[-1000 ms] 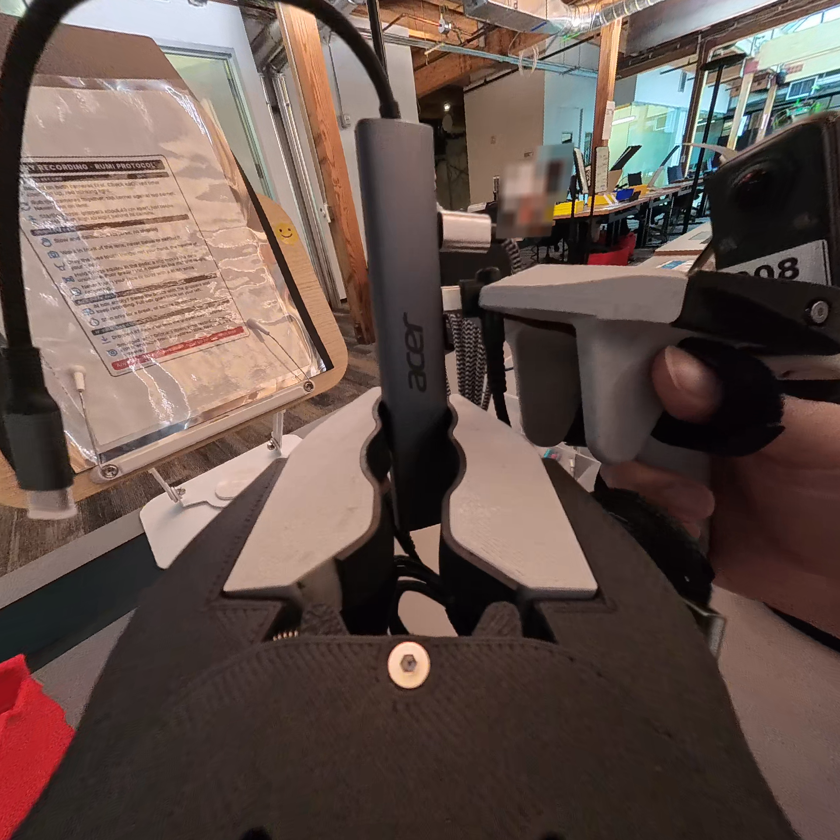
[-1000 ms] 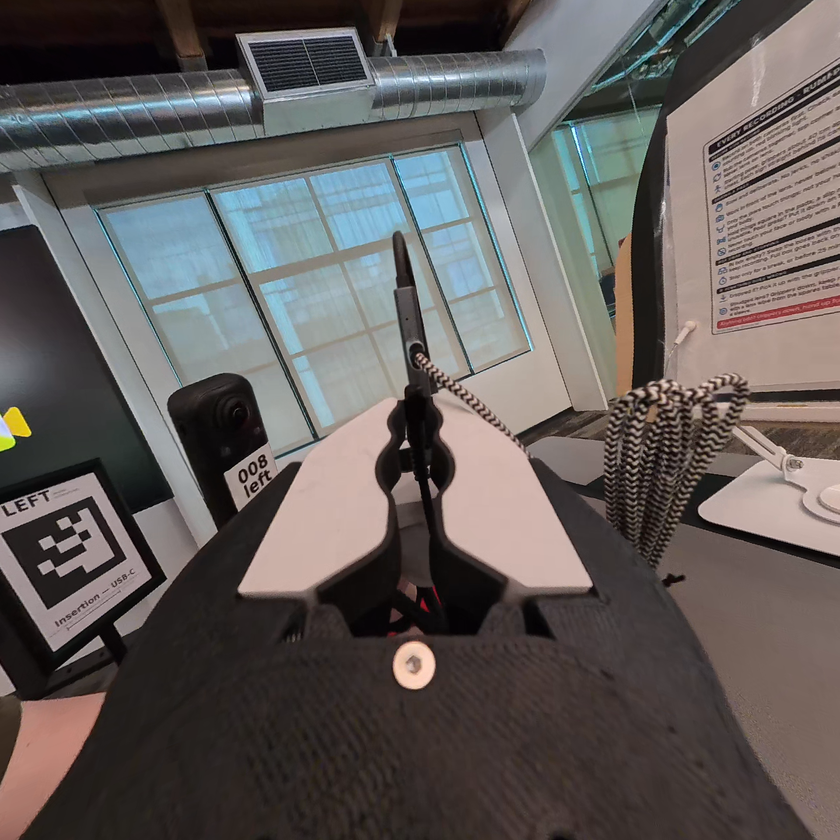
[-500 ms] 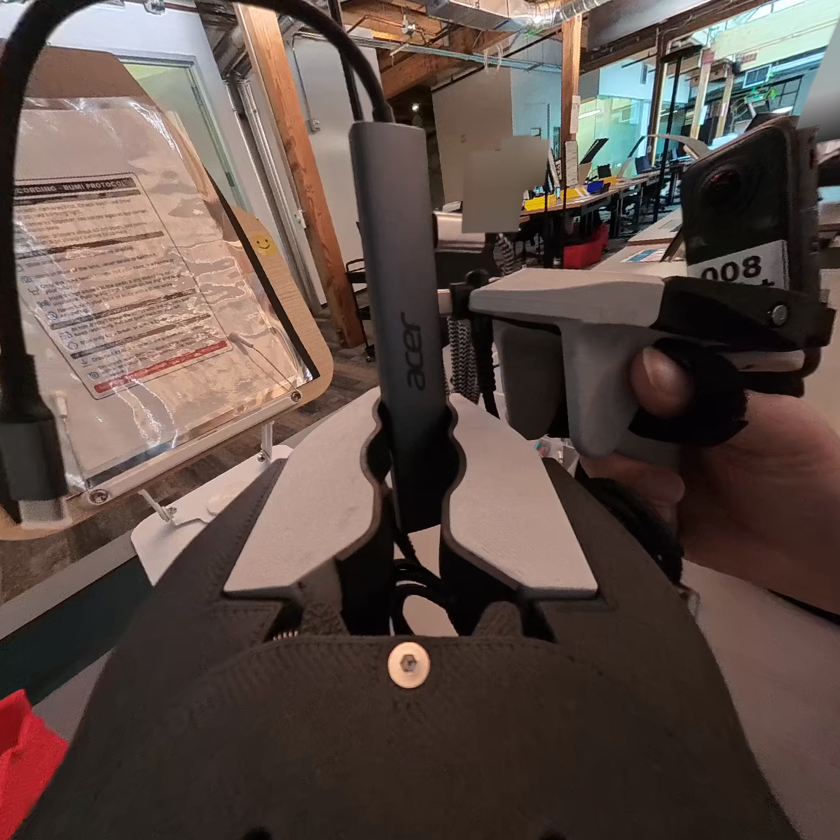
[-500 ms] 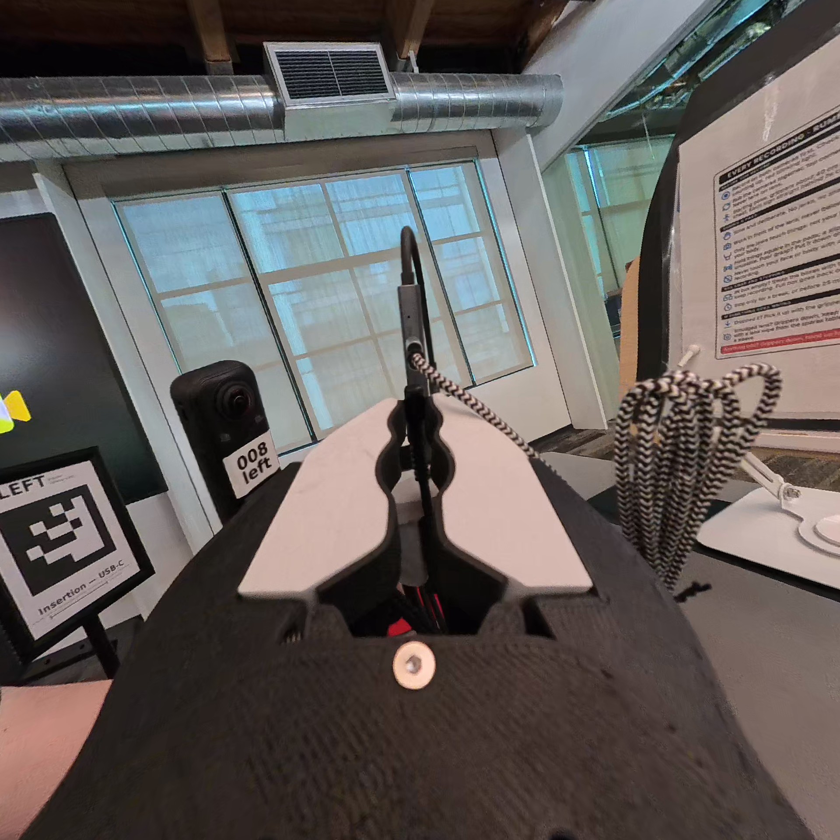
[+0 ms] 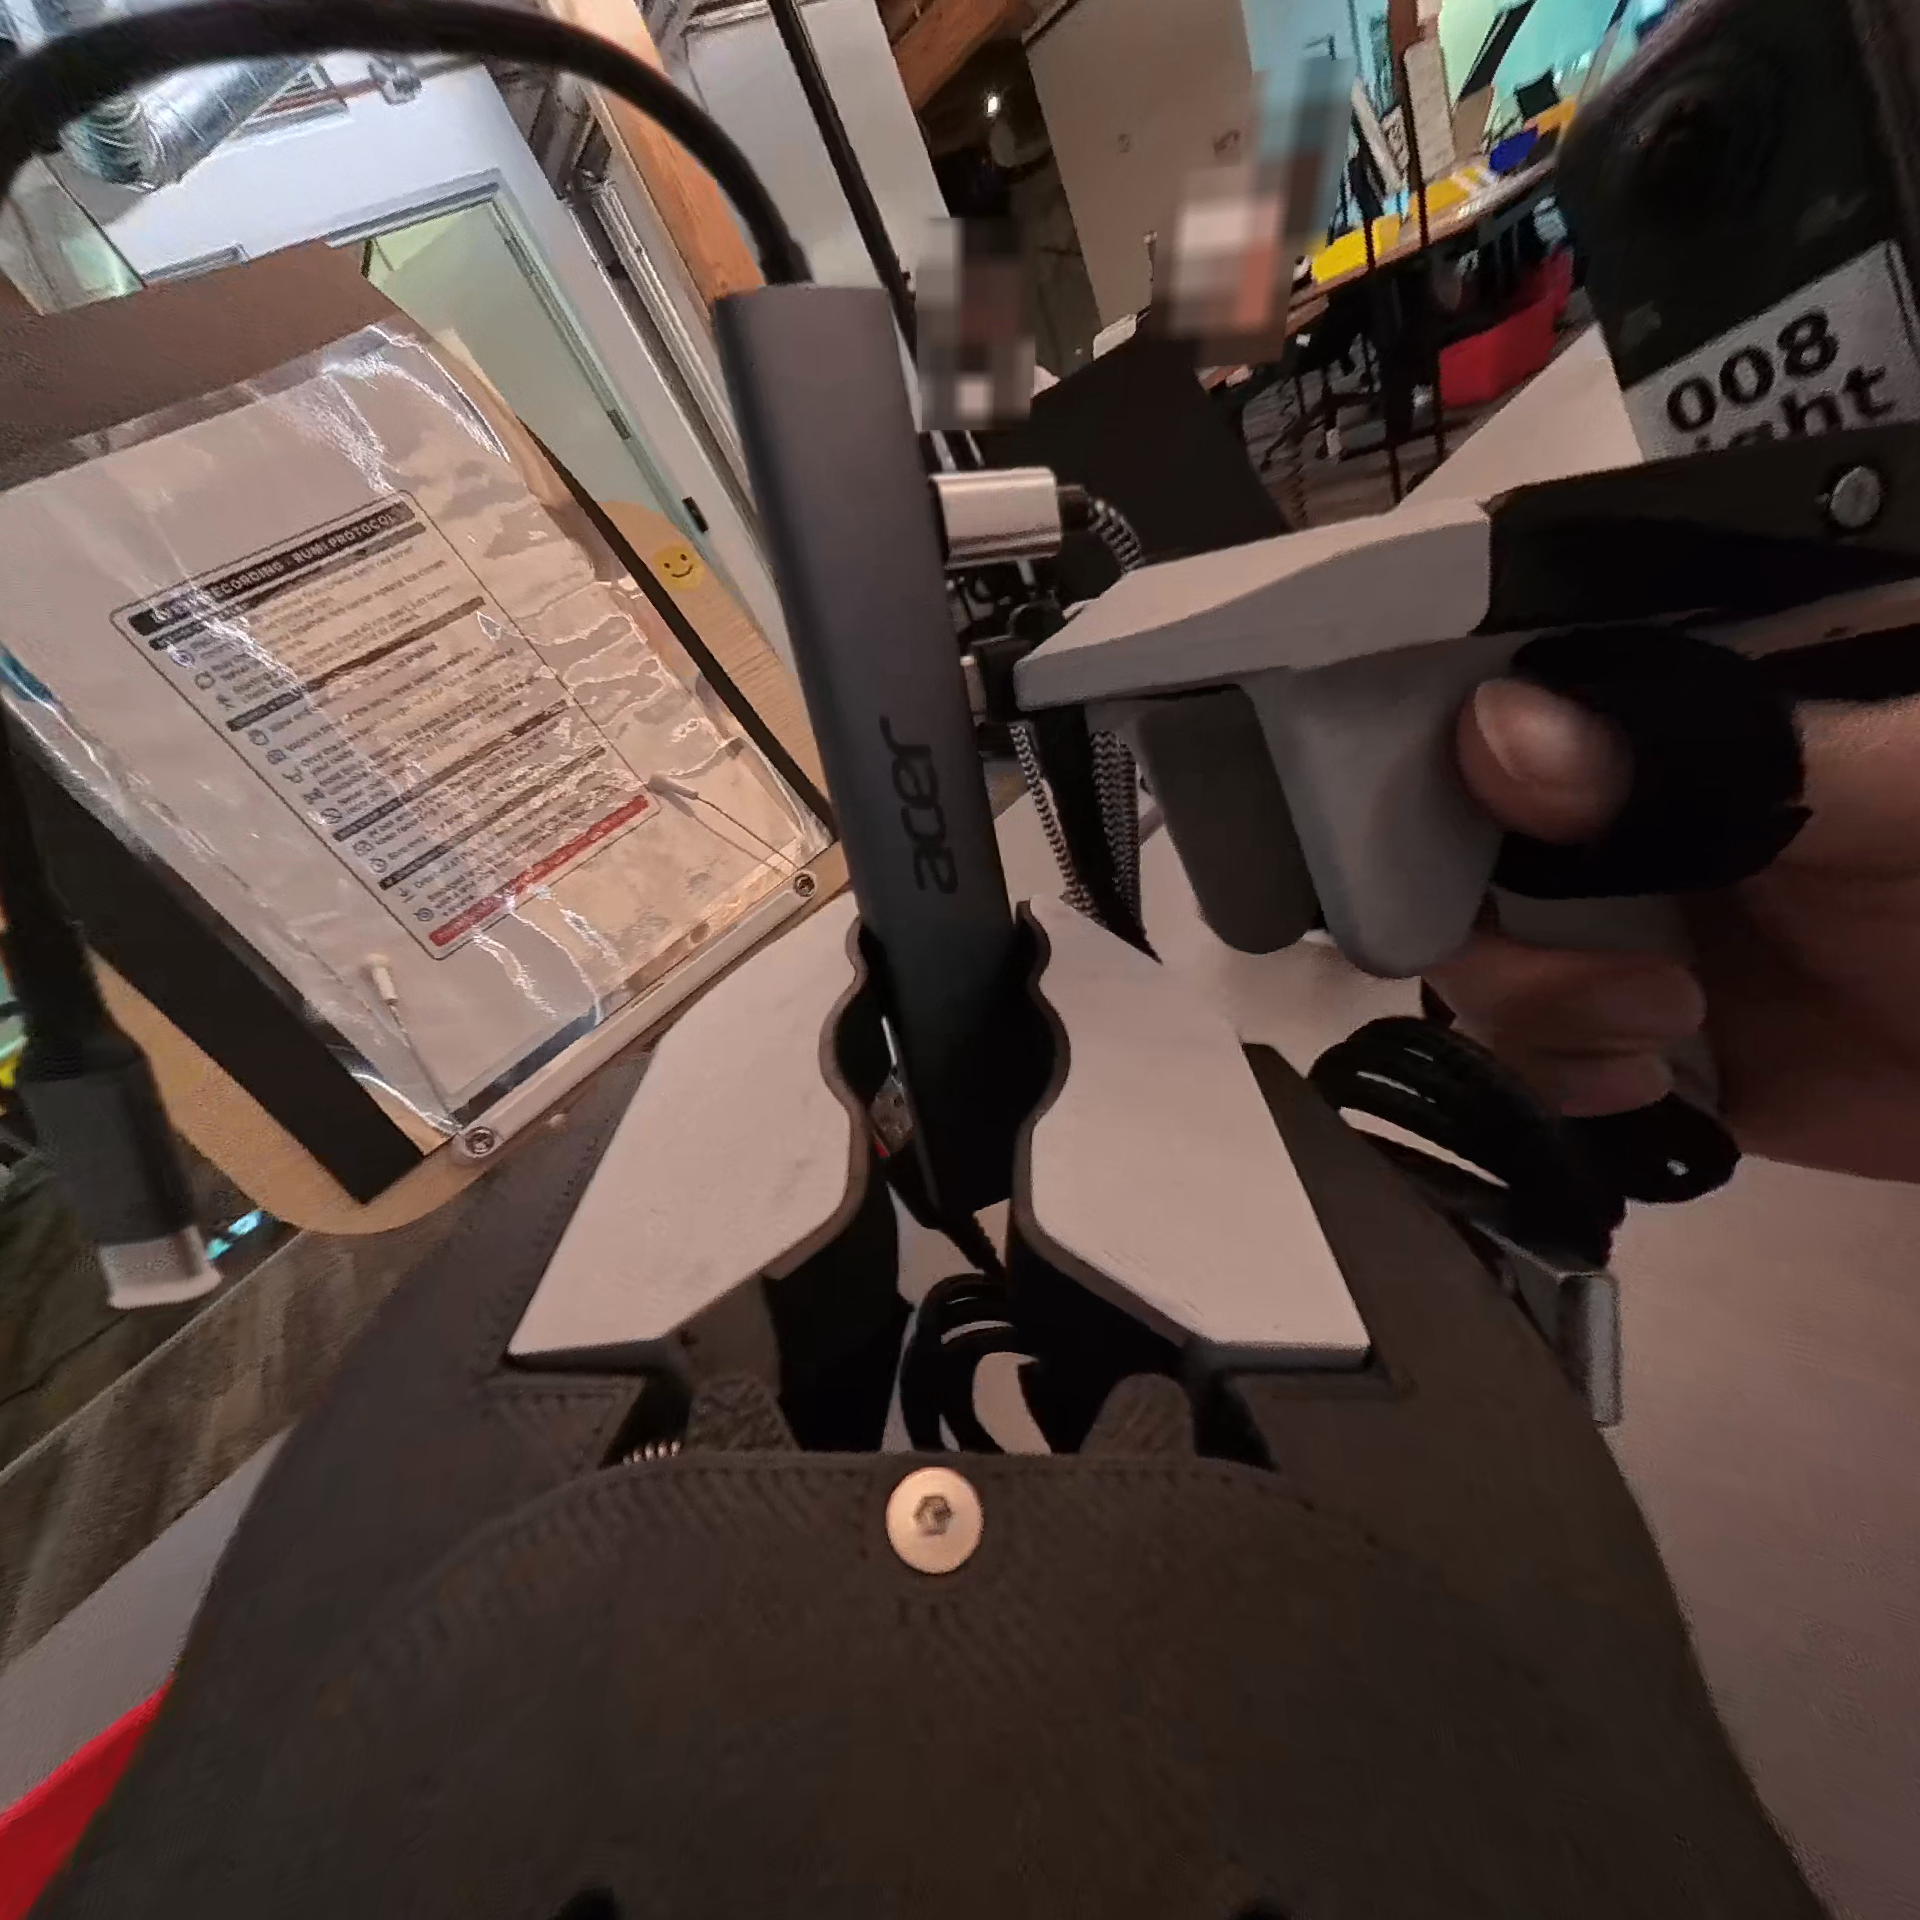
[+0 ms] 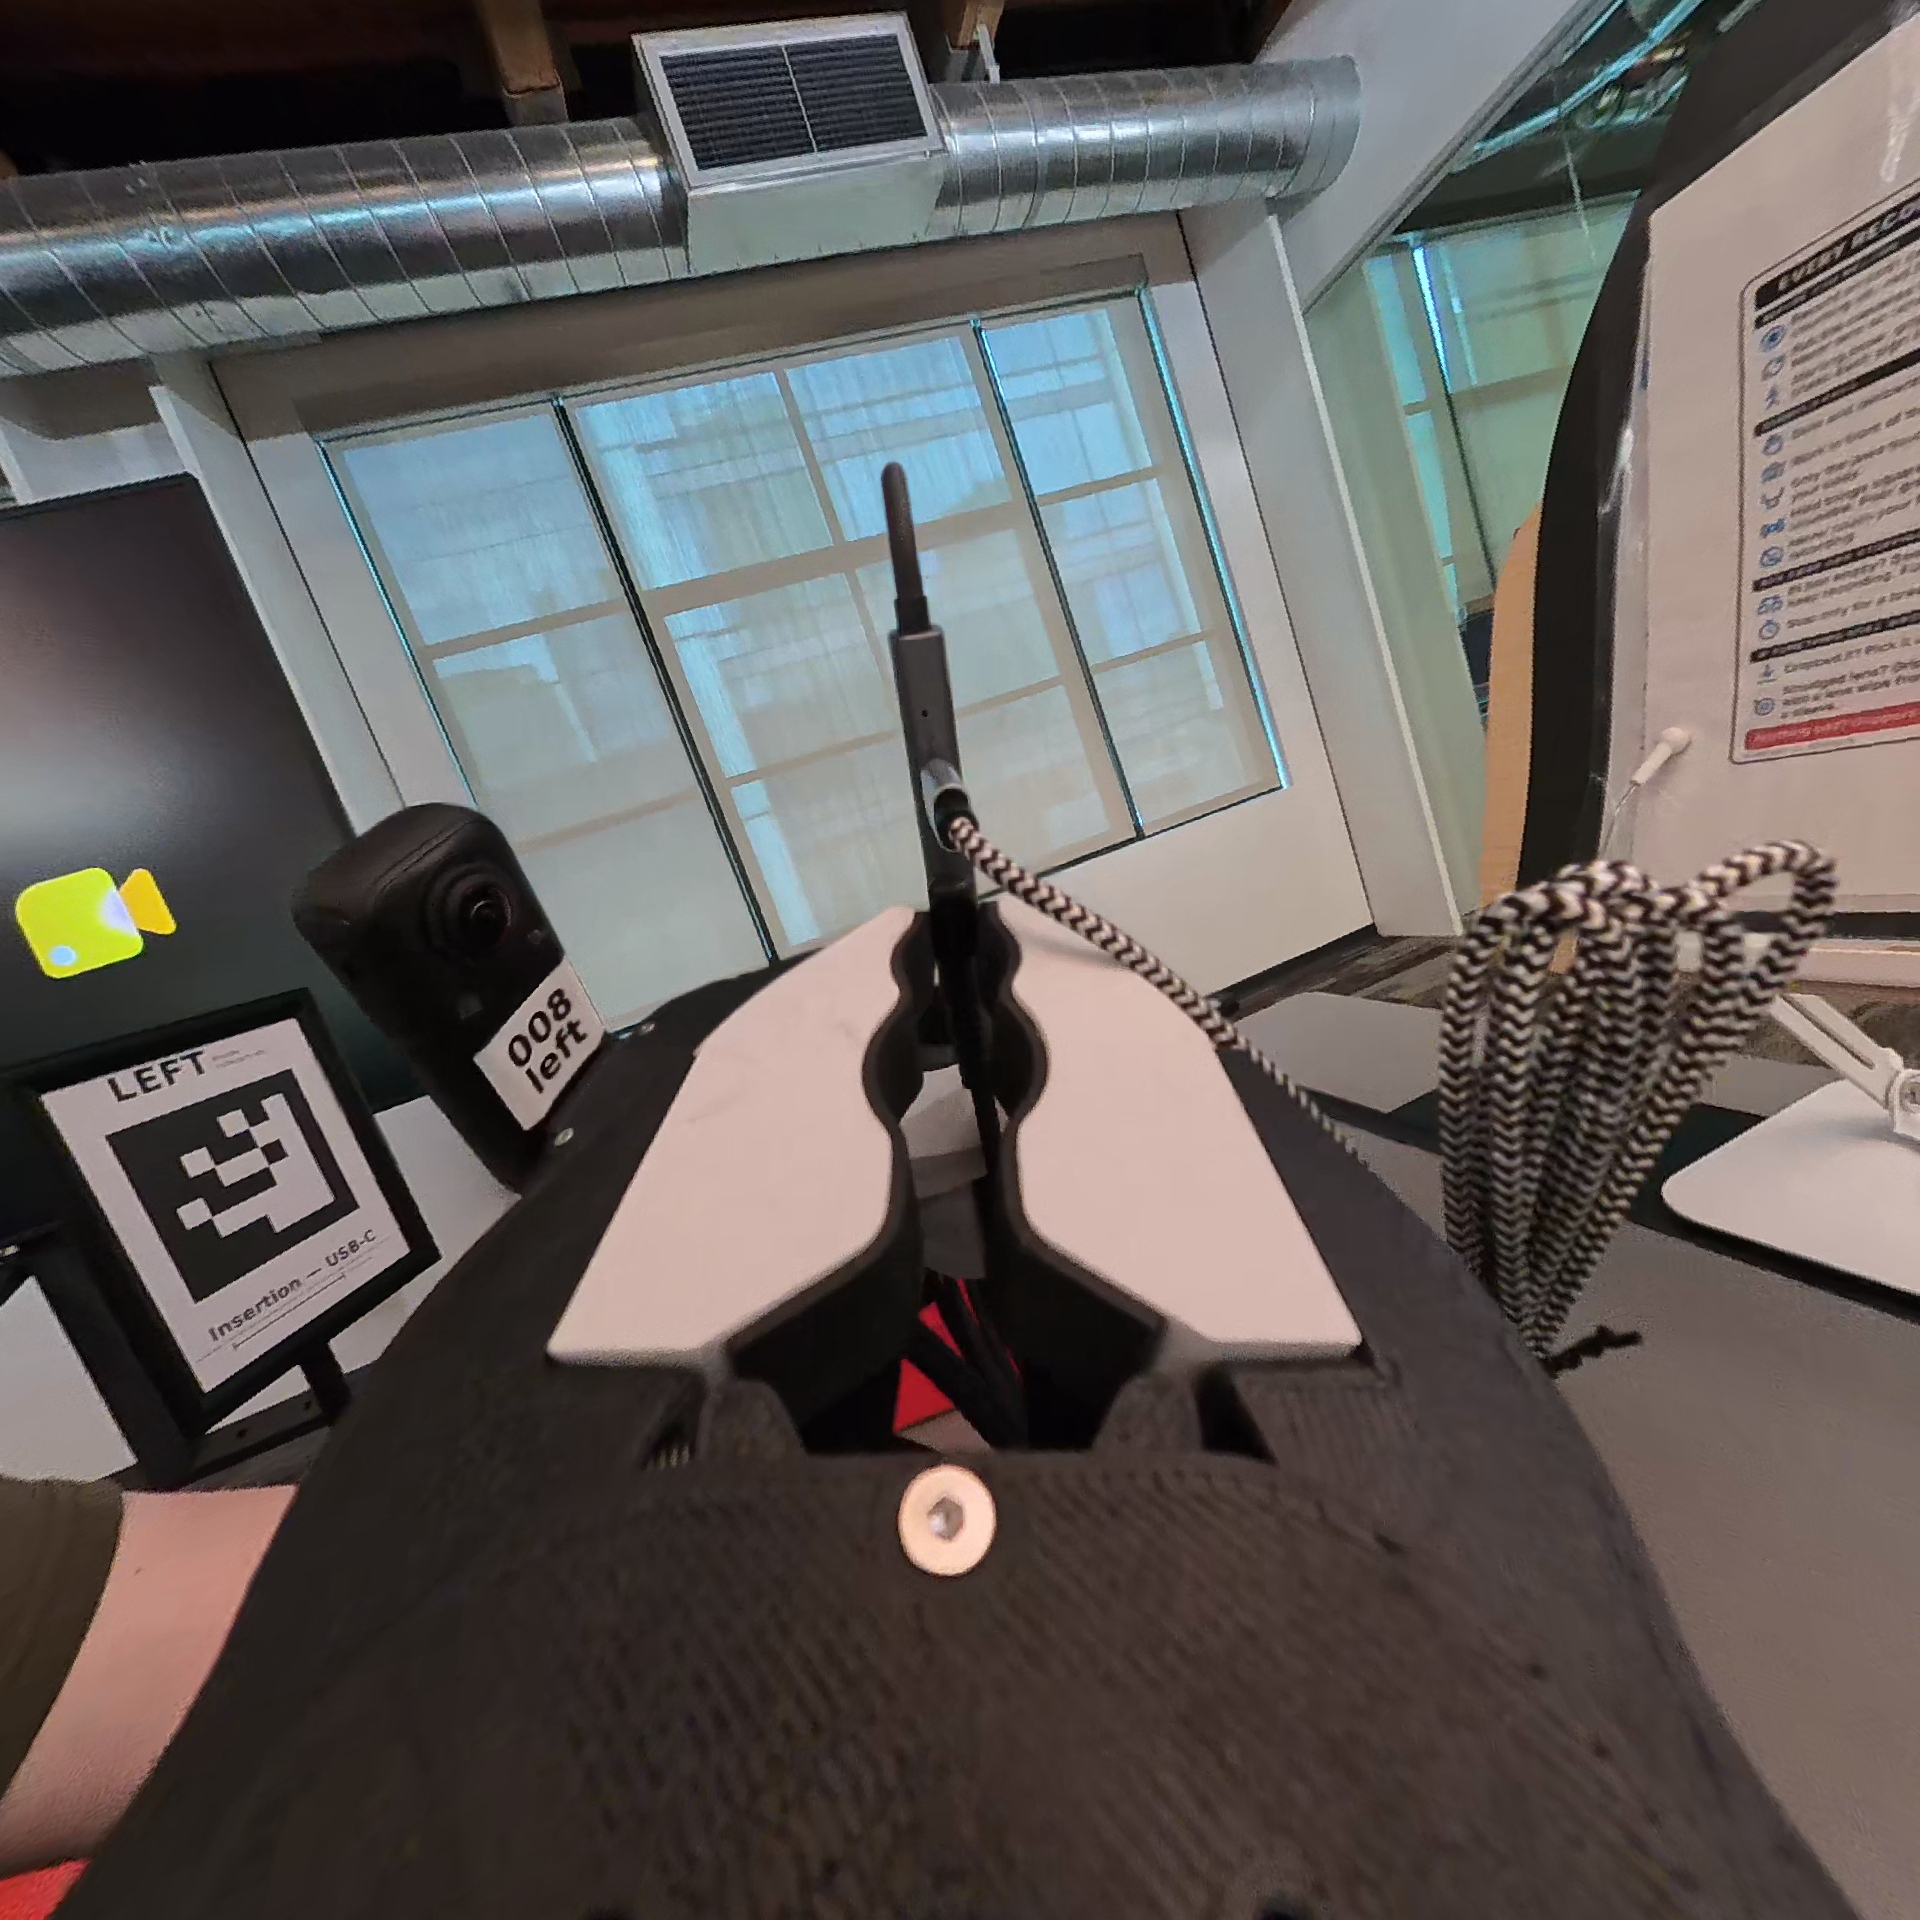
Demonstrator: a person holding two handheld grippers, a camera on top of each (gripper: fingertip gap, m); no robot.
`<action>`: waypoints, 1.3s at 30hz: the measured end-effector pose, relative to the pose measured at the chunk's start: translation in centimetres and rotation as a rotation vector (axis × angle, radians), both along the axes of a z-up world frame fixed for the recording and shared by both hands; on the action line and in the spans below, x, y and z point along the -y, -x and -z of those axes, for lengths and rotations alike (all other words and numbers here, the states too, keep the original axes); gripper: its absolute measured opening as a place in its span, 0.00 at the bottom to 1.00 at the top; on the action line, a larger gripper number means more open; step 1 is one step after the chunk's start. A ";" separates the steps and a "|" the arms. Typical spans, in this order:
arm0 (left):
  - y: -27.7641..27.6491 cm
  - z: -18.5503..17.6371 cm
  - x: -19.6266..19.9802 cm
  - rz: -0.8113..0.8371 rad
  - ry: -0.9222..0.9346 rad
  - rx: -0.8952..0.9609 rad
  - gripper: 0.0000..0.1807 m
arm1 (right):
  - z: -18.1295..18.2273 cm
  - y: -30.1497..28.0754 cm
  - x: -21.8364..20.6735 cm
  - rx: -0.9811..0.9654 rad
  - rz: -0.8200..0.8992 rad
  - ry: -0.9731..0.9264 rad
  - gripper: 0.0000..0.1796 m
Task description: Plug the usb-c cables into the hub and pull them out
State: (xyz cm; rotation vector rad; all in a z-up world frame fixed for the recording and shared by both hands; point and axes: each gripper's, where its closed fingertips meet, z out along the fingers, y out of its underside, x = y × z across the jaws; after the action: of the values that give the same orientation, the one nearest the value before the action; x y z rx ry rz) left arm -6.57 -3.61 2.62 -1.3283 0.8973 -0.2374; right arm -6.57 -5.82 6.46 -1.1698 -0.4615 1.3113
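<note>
Your left gripper (image 5: 940,1023): fingers clamped on hub (image 5: 868,644), upright. Braided cable (image 6: 1081,935) plugged at hub's 3 o'clock side. Your right gripper (image 6: 951,997): fingers pinching black cable (image 6: 956,935) at hub edge; seated or not, cannot tell. Pull-outs left.

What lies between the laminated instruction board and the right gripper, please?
In the left wrist view, the grey hub stands between the board and the right gripper, clamped nearly upright by the left gripper.
</note>
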 end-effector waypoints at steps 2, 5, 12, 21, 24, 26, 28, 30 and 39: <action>0.0 0.1 0.1 -0.005 -0.014 -0.034 0.12 | 0.0 0.1 0.1 0.008 -0.021 0.003 0.05; 0.1 0.3 0.0 -0.026 -0.031 -0.083 0.13 | 0.1 0.3 0.1 0.034 -0.017 -0.006 0.05; 0.4 0.6 -0.2 -0.087 -0.066 -0.152 0.13 | 0.6 0.3 -0.3 0.022 -0.035 0.030 0.05; 2.3 -0.5 -1.7 -0.169 -0.092 -0.209 0.11 | 0.9 1.1 -0.4 0.134 -0.116 0.063 0.14; 3.4 -0.4 -2.3 -0.179 -0.041 -0.197 0.11 | 1.3 1.5 0.5 0.270 -0.173 0.015 0.05; 3.8 -0.1 -2.5 -0.155 -0.011 -0.215 0.12 | 1.0 0.8 0.7 0.349 -0.145 -0.024 0.05; 3.8 0.2 -2.3 -0.127 -0.005 -0.245 0.12 | -0.4 -1.0 -0.1 0.352 -0.006 -0.096 0.06; 3.3 0.4 -1.8 -0.082 -0.013 -0.276 0.11 | -2.1 -3.2 -0.9 0.315 0.161 -0.193 0.10; -0.1 3.0 0.8 0.068 -0.064 -0.467 0.11 | 2.2 -1.0 1.1 0.504 -0.286 0.078 0.18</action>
State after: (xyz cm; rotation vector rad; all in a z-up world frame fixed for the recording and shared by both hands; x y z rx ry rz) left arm -6.51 -4.37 -0.36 -1.3168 1.3319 0.0557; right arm -5.54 -6.90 4.22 -1.5477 -0.9798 1.2744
